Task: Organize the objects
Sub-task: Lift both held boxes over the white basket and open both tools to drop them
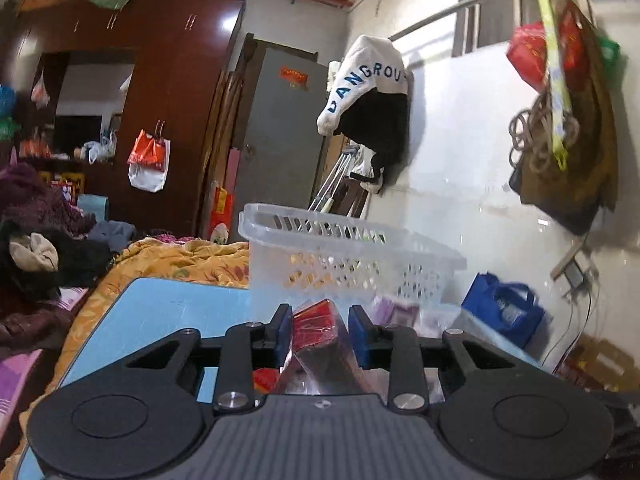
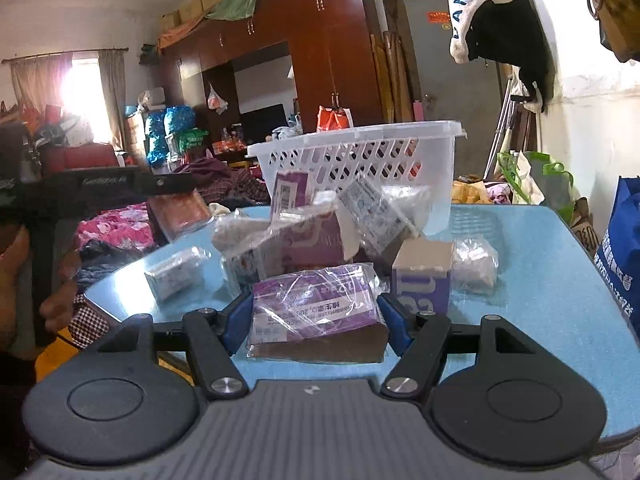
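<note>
My left gripper (image 1: 319,320) is shut on a red packet in clear wrap (image 1: 316,326), held above the blue table (image 1: 160,312) just short of the white slotted basket (image 1: 348,256). In the right wrist view that left gripper (image 2: 100,184) hangs at the left with the red packet (image 2: 180,216). My right gripper (image 2: 316,316) has its blue pads (image 2: 240,316) on either side of a purple wrapped packet (image 2: 316,308) lying on the table (image 2: 540,280). Several purple and white packets (image 2: 304,240) are heaped between it and the basket (image 2: 360,156).
A small purple box (image 2: 422,276) and a clear-wrapped packet (image 2: 474,264) lie right of my right gripper. Another packet (image 2: 174,274) lies at the left. A blue bag (image 2: 624,248) stands off the table's right edge. A bed with clothes (image 1: 48,240) lies to the left.
</note>
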`<state>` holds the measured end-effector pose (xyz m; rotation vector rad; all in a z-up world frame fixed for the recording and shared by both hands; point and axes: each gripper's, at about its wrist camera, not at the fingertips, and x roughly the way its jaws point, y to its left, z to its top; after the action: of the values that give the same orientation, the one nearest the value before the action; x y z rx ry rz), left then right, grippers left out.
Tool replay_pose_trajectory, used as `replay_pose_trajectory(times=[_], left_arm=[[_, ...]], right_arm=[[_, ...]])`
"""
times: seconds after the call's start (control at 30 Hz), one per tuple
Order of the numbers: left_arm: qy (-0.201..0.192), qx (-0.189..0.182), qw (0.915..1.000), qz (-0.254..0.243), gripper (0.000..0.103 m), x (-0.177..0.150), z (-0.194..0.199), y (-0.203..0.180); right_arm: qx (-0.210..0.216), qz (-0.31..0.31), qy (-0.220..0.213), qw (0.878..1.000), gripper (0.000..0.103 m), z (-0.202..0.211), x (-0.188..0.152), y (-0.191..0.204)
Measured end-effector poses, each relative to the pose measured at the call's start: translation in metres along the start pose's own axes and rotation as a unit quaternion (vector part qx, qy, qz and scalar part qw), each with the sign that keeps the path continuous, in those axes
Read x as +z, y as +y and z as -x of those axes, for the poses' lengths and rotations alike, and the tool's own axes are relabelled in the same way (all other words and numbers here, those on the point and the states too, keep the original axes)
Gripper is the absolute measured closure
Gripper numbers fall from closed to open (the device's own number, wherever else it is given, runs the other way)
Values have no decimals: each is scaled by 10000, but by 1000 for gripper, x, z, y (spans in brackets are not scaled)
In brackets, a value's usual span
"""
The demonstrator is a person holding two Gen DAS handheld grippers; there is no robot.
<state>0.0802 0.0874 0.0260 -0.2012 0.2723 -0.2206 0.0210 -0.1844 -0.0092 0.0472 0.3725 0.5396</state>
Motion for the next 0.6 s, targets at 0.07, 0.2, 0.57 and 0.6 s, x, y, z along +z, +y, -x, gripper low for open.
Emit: replay_pose_trajectory(times=[0.07, 0.2, 0.57, 0.6], left_arm=[[-1, -70, 9999, 118, 69, 6, -2, 2], [-114, -140, 9997, 190, 69, 30, -11, -1], [339, 253, 9981, 440, 69, 119, -133, -4], [422, 320, 9974, 493, 69, 117, -143, -2]], right_arm=[[14, 32, -85, 10000, 34, 3, 12, 0], [-20, 204, -345, 9992, 34, 0, 50, 1], [-953, 617, -315, 9930, 34, -137, 179, -30], [-1011, 611, -235, 9927, 34, -147, 180, -33]])
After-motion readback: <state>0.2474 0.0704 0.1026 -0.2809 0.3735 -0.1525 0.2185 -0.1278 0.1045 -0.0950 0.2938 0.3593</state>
